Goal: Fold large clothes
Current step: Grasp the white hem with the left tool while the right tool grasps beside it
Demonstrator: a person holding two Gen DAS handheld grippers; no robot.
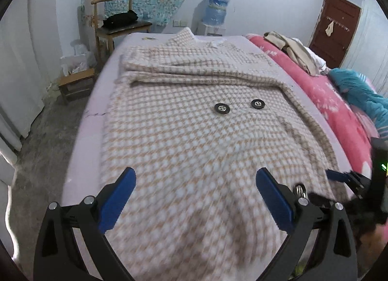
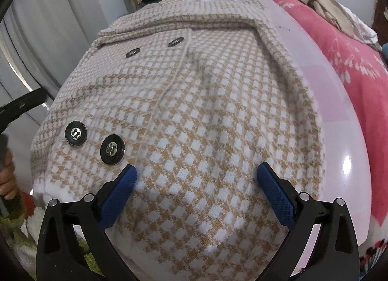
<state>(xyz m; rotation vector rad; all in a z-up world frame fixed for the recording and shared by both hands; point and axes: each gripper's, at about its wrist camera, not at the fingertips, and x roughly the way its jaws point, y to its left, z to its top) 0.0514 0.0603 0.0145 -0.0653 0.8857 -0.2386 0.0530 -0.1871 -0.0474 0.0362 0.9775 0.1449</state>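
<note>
A large beige-and-white checked coat point(image 1: 194, 121) lies flat on a pale lilac table point(image 1: 80, 145), collar far from me, both sleeves folded across its chest. Black buttons point(image 1: 222, 108) show on its front. My left gripper point(image 1: 196, 174) is open just above the coat's near hem, nothing between its blue pads. In the right wrist view the same coat point(image 2: 218, 101) fills the frame, with two black buttons point(image 2: 112, 146) at lower left. My right gripper point(image 2: 197, 172) hovers open over the hem near the coat's right edge. The other gripper point(image 1: 339, 176) shows at the far right of the left wrist view.
A pink floral blanket point(image 1: 339, 101) with beige clothes point(image 1: 291, 48) and a teal cloth point(image 1: 359, 92) lies to the right of the table. A wooden chair point(image 1: 116, 24), a low stool point(image 1: 75, 82) and a water dispenser point(image 1: 214, 12) stand beyond. A hand point(image 2: 8, 179) shows at left.
</note>
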